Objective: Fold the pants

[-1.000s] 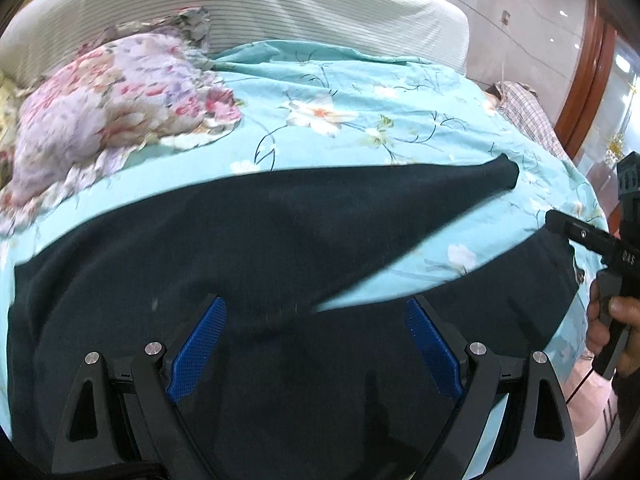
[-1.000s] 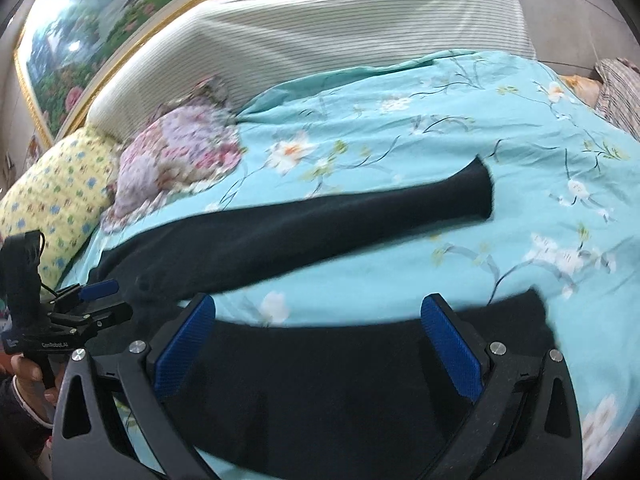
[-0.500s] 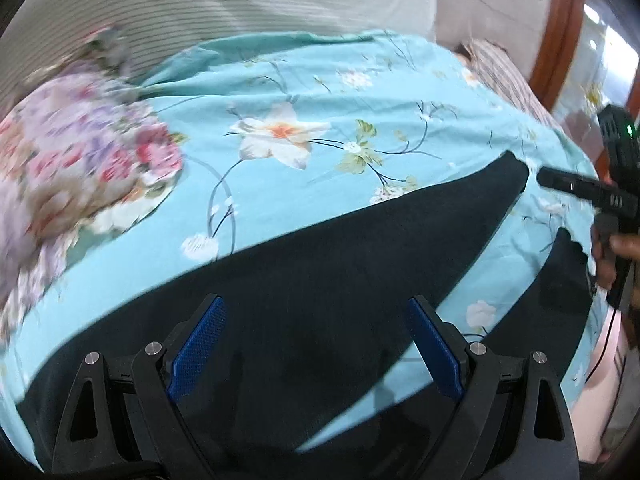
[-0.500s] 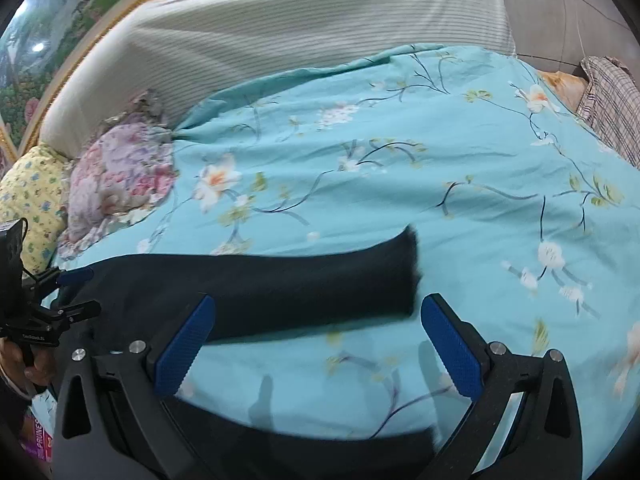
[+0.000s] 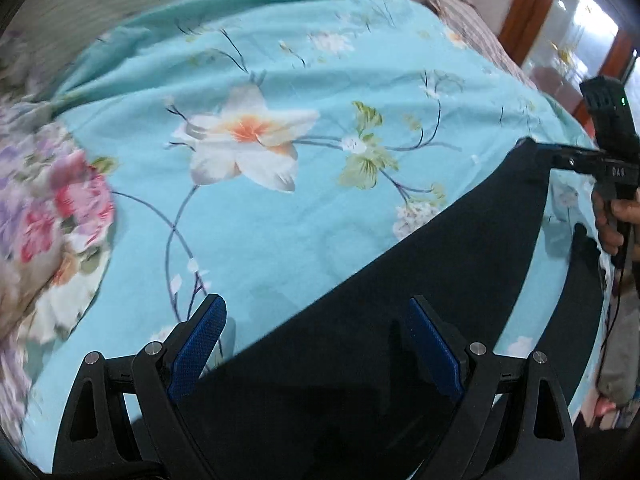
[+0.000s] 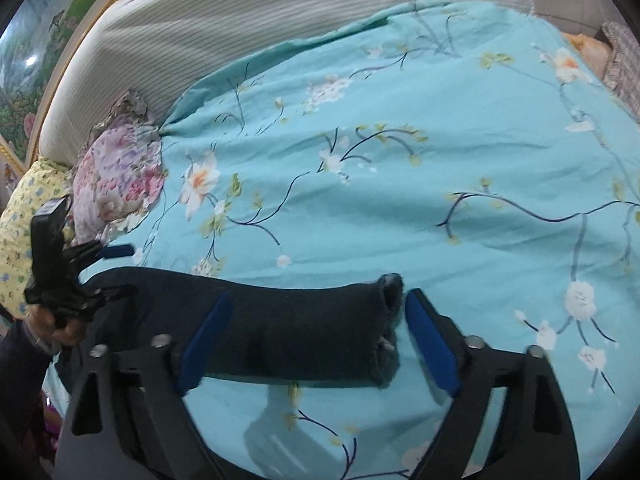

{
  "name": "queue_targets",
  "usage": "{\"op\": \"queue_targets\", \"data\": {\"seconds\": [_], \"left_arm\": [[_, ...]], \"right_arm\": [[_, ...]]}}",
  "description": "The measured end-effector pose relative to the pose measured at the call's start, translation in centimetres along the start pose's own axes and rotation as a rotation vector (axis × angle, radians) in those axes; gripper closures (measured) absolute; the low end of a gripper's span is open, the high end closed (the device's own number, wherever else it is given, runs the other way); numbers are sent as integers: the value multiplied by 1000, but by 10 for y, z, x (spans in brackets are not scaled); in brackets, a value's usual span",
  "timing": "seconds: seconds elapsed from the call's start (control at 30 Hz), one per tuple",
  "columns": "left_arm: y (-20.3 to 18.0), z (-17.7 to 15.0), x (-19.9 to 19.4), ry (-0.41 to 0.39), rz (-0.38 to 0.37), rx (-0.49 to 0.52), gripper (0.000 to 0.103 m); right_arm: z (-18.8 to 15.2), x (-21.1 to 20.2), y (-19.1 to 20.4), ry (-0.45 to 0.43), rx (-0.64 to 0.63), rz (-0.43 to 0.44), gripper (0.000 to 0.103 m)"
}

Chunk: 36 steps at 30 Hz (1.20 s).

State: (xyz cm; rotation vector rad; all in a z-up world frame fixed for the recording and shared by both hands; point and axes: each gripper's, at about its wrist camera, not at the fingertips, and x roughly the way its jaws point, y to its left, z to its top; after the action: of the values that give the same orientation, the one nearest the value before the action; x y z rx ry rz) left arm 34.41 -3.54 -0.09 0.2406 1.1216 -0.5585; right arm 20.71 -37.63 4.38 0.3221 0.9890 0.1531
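Evidently hardly begun, the black pants [image 6: 288, 332] lie spread on the floral bed [image 6: 400, 184] with one leg's cuff between the spread right gripper [image 6: 316, 340], the waist end under the spread left gripper [image 5: 316, 344], no fold visible.

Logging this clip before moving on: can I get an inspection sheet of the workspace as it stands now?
Surface: bed with teal floral cover.
Job's things: dark pants spread on the cover; one leg's cuff lies between the right fingers.
Clutter: floral pillow, yellow pillow.
Grippers: left gripper open over the pants; right gripper open around the cuff.
Cables: thin black cable hangs below the right handle.
Surroundings: striped headboard, framed painting.
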Motion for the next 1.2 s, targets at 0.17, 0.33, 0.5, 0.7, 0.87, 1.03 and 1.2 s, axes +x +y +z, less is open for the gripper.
{"op": "queue_targets", "data": {"seconds": [0.17,0.33,0.5,0.7,0.87,1.03,1.2], "left_arm": [[-3,3,28,113,-45,82,23],[-20,-2,24,113,-77,138,75],[-37,-14,0,58,-54,152,94],[-62,-43,-52,-31,-48,133,96],[-82,-73,-83,-85,-71,91,97],[-112,-107,-104,-122,-102,70,97],[-134,-141,-109,-129,-120,40,97]], "right_arm": [[4,10,-5,30,9,-1,55],[7,7,-9,28,11,-4,88],[7,-4,-4,0,-10,0,99],[3,-27,5,-58,-39,20,100],[-11,-49,11,-105,-50,61,100],[-38,-65,11,-126,-60,88,100],[-68,-81,6,-152,-63,127,100]]}}
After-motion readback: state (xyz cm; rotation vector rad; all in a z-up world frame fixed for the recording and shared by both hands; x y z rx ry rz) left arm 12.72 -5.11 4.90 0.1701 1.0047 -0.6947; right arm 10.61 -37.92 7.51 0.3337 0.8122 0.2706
